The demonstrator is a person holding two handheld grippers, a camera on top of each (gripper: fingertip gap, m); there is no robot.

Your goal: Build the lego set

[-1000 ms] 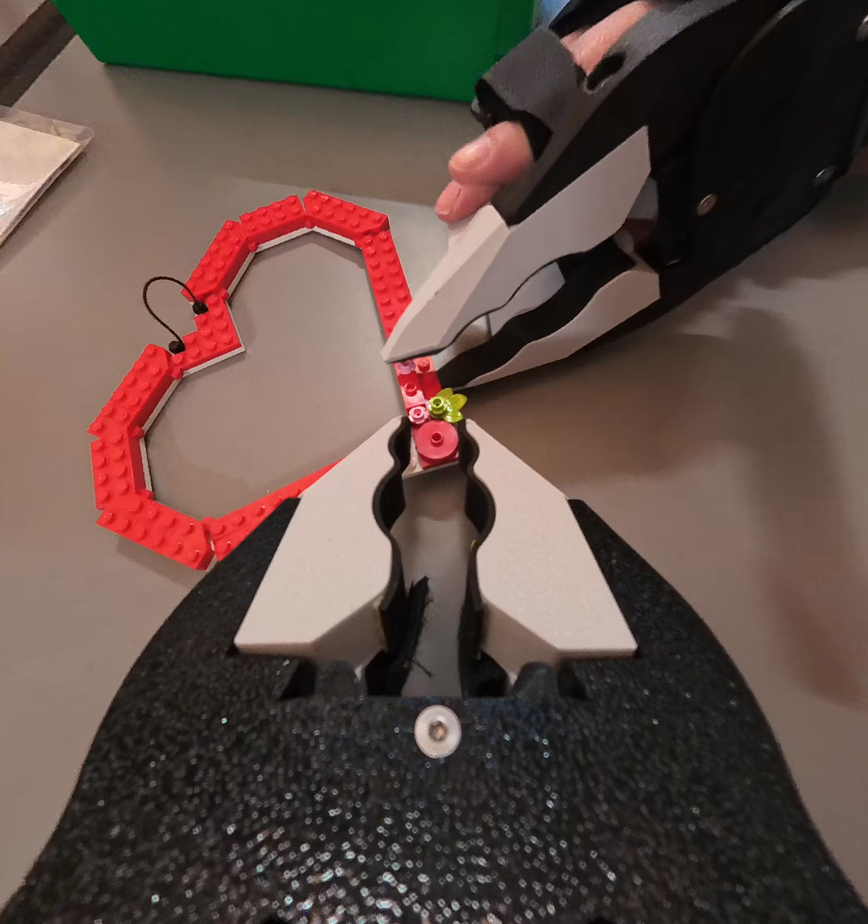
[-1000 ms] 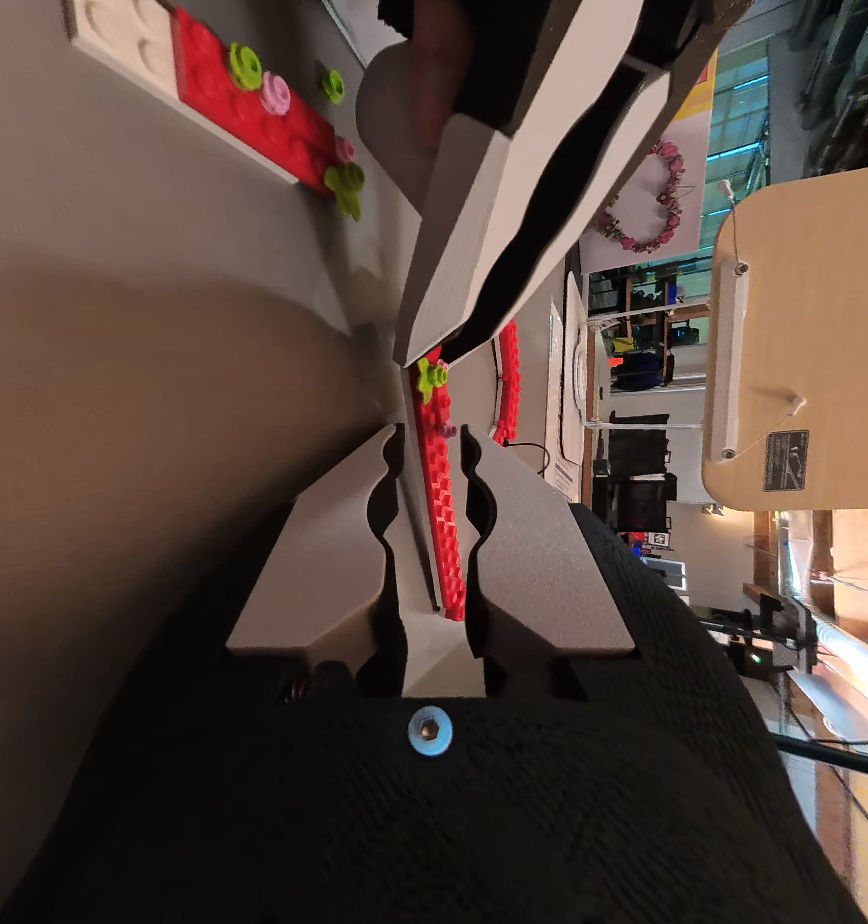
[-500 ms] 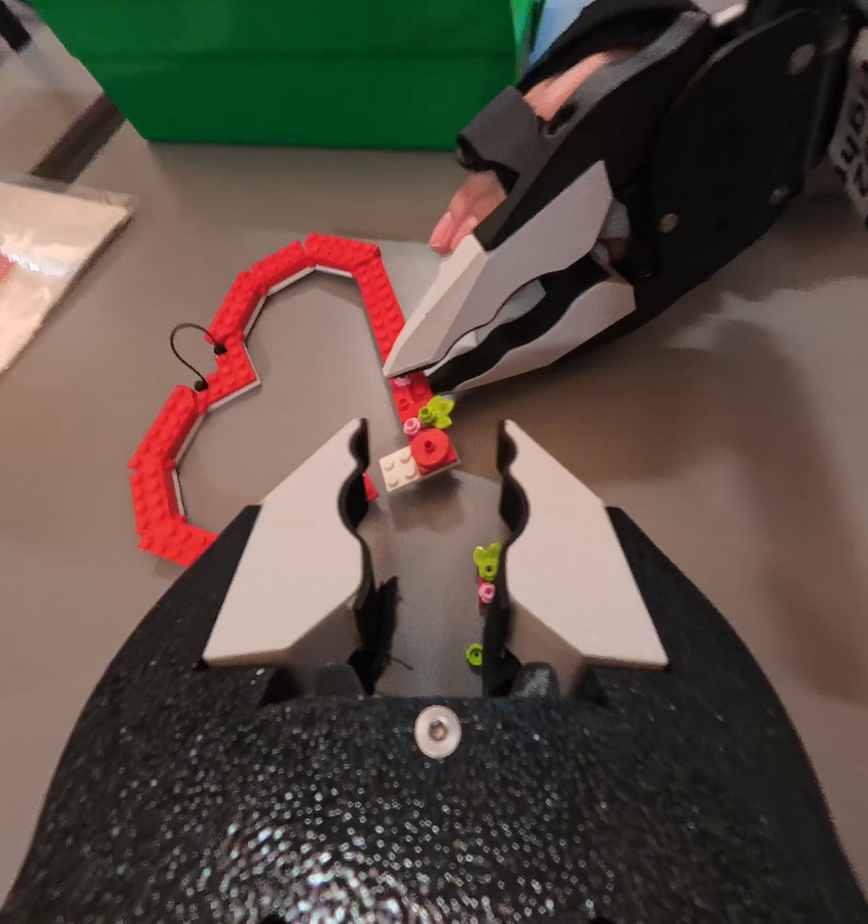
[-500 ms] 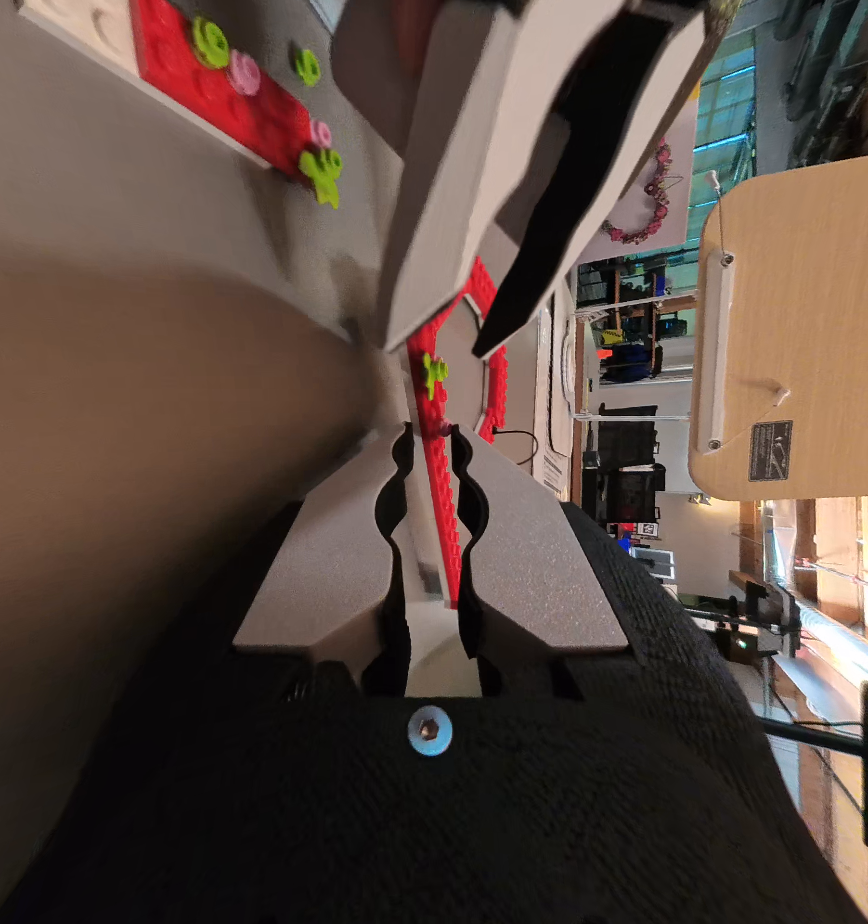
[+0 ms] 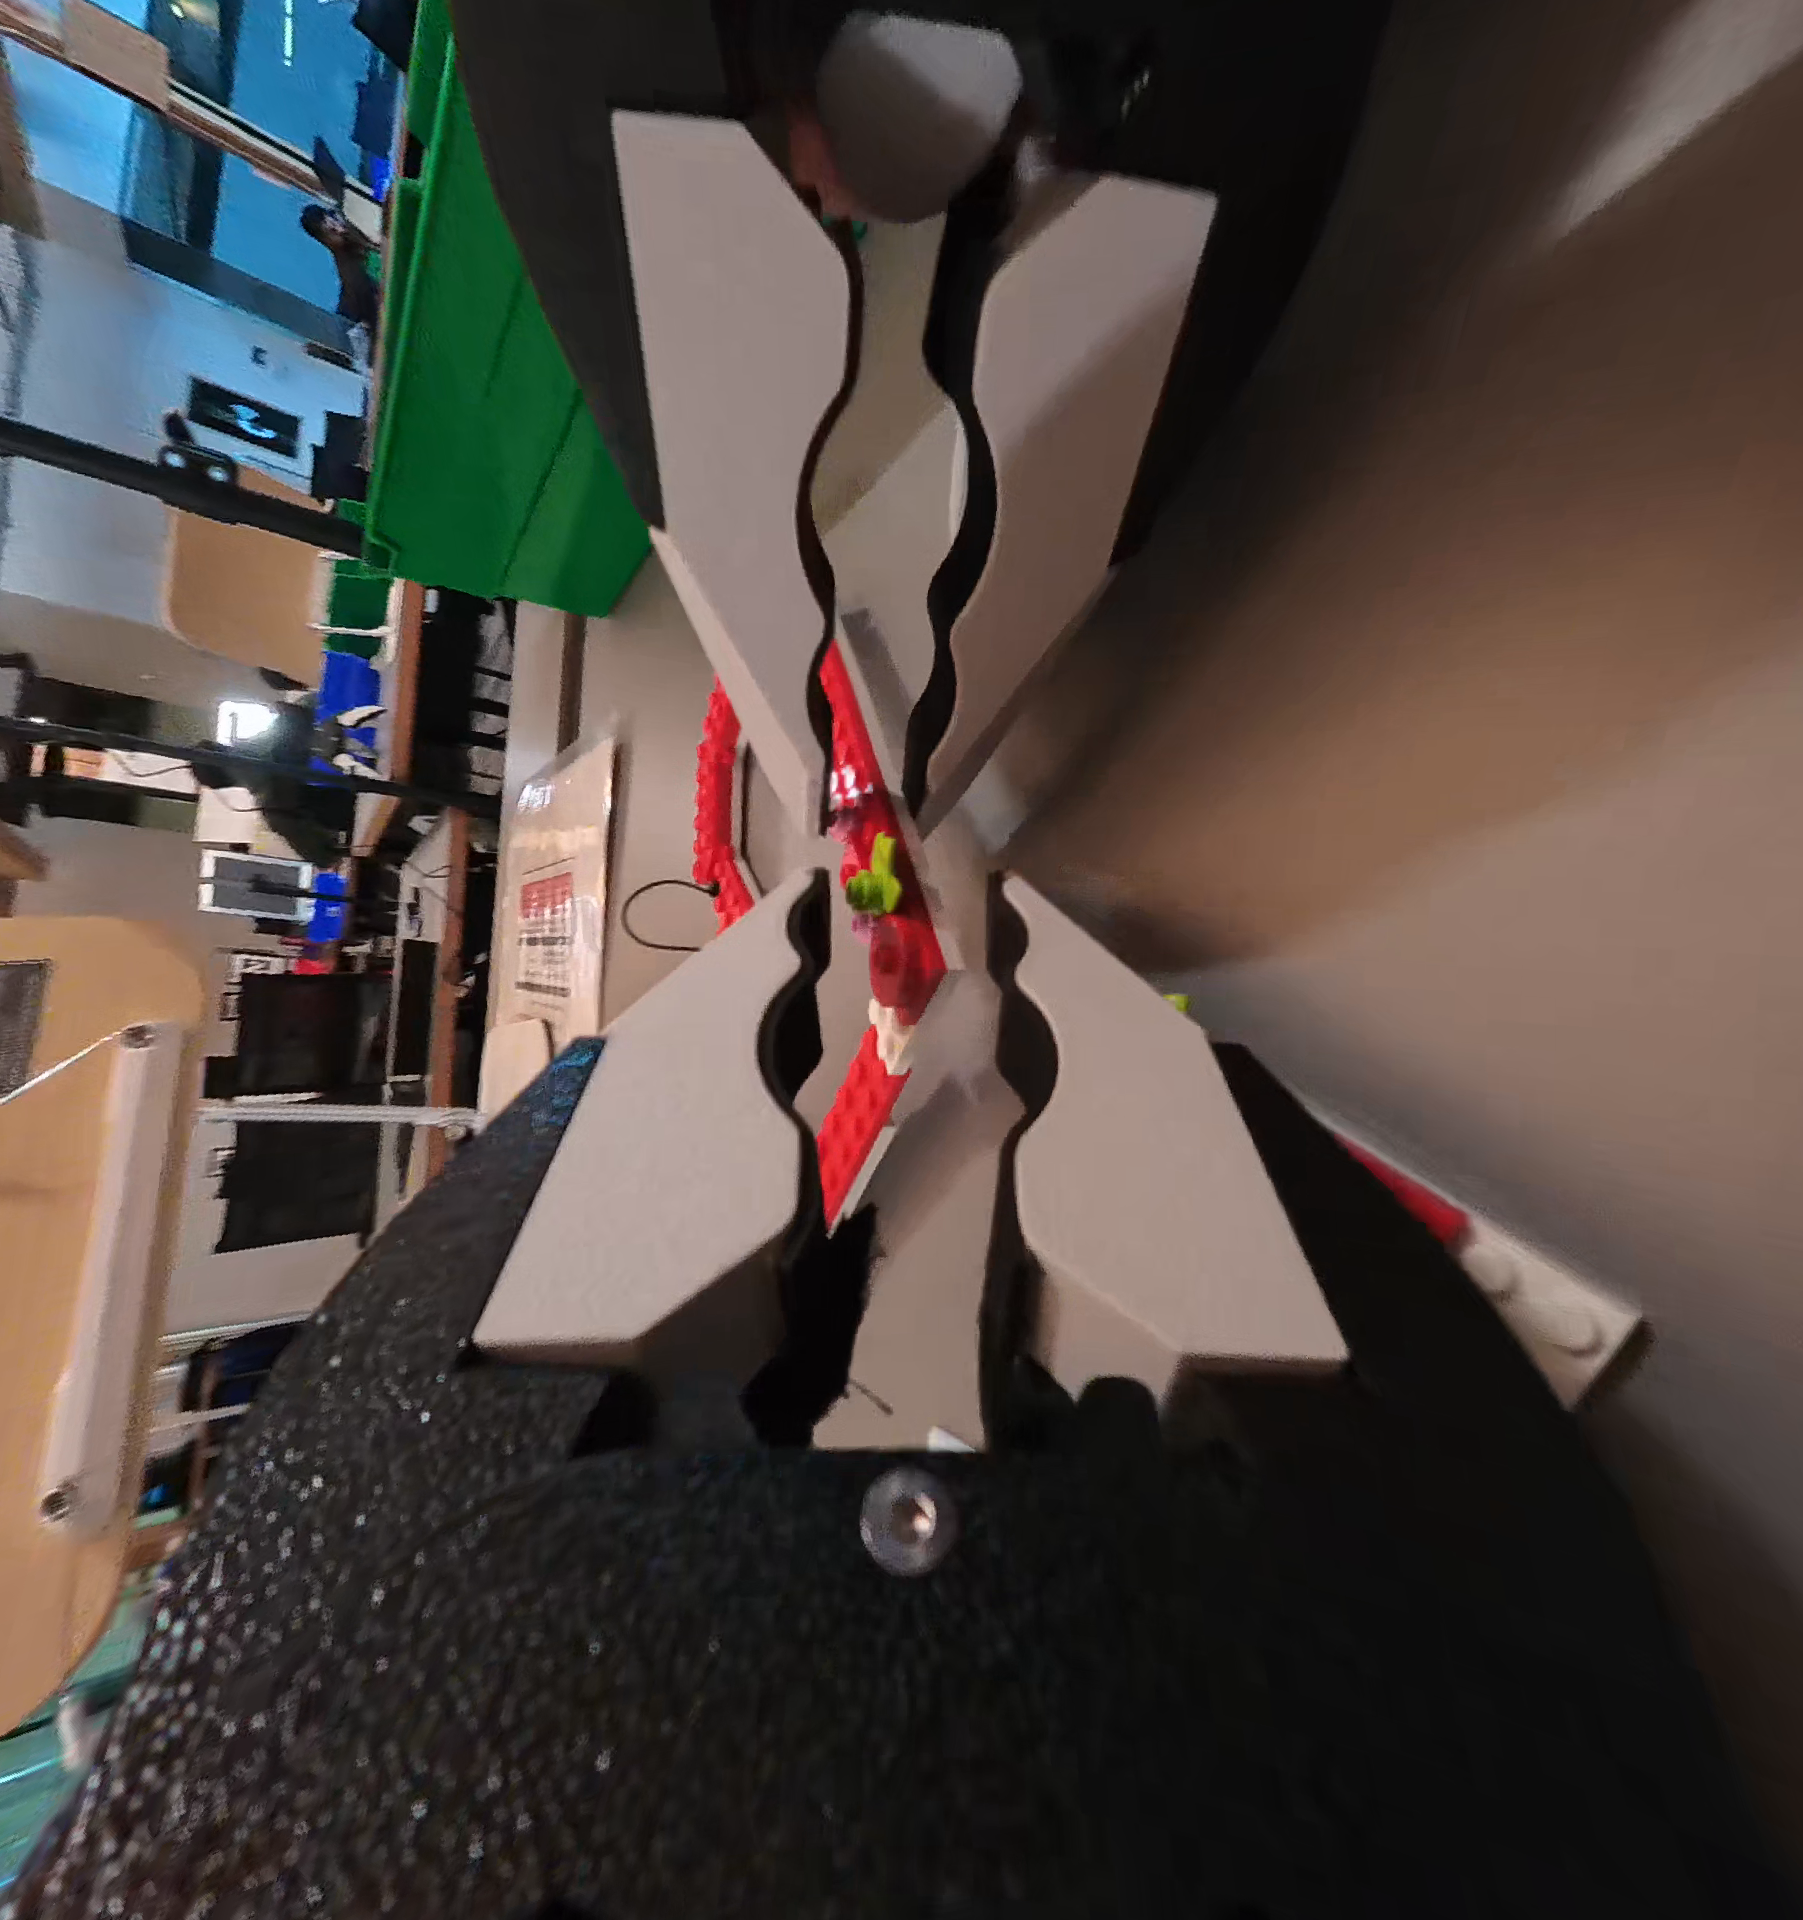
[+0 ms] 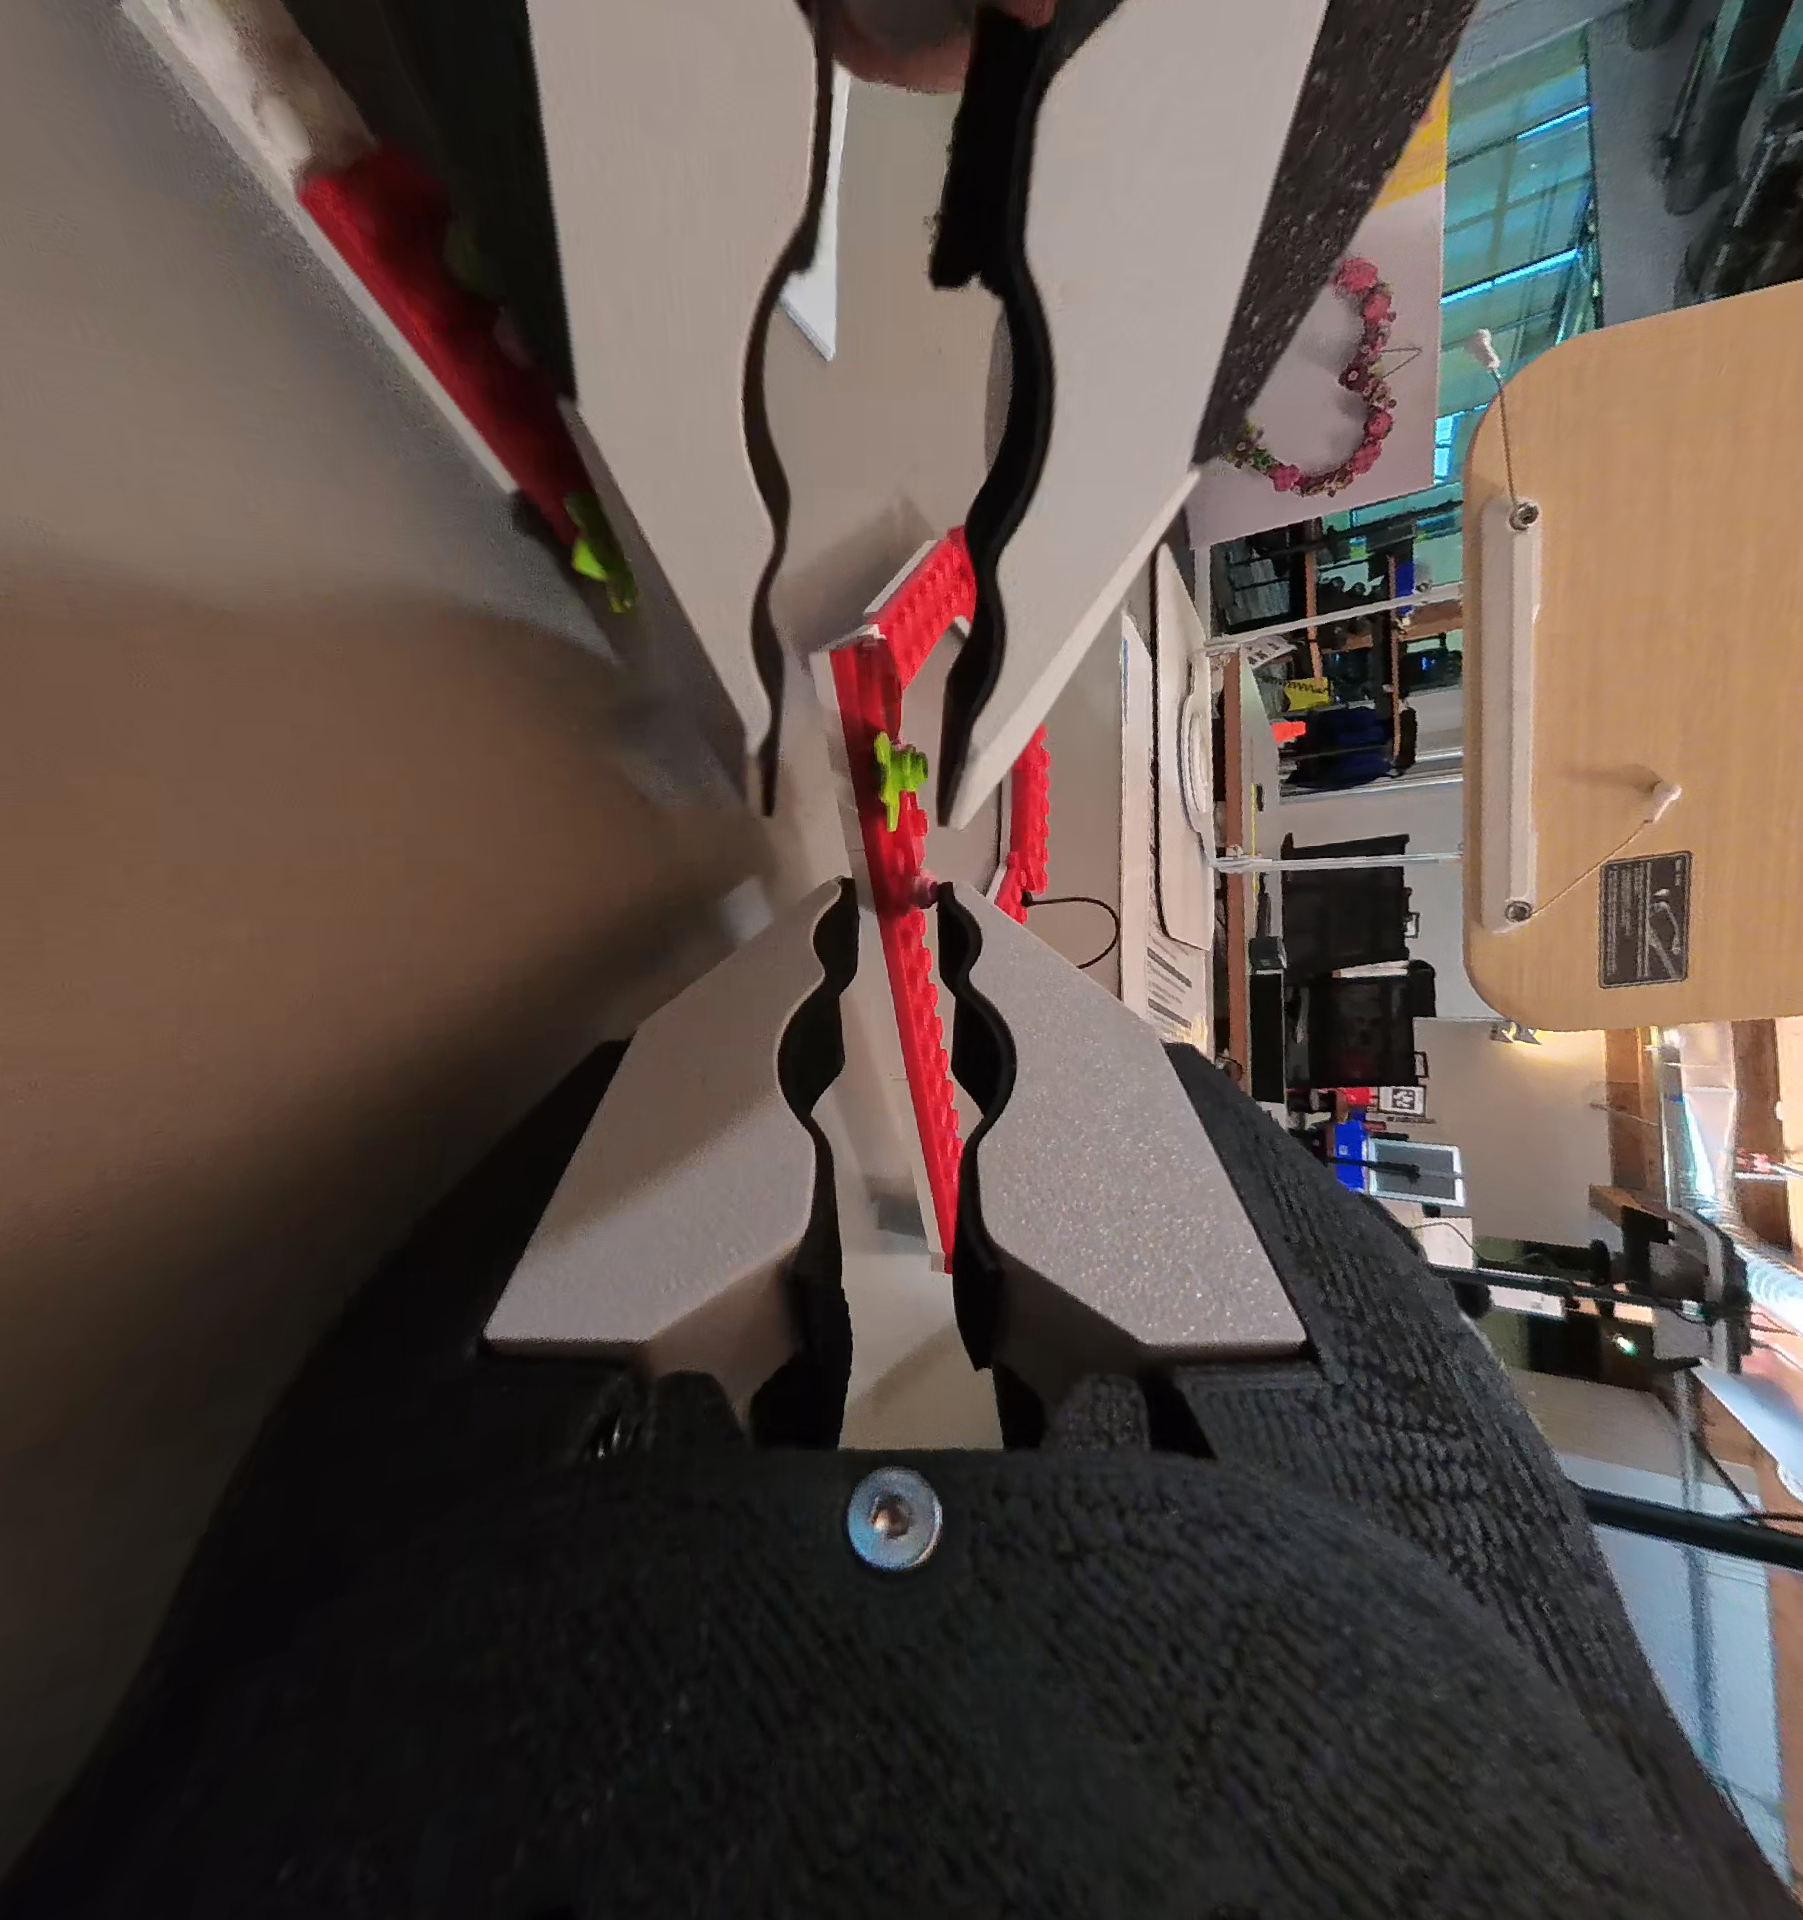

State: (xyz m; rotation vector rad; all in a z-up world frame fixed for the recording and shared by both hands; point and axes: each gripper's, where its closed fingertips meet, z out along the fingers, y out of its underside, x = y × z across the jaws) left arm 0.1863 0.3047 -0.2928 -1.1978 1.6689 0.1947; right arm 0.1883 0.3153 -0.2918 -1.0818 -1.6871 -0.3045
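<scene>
While my right gripper stays clamped on the red heart frame tipped on edge over the grey table, my left gripper faces it, fingers apart around its flowered end.

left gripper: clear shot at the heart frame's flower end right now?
Probably yes. The left gripper is open, the red heart frame already sits between its fingers, and the right gripper grips farther along, not blocking.

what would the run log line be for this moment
phase: joining heart frame | right gripper: shut on red heart frame | left gripper: open around frame's flowered end | spare plate: on table
</scene>
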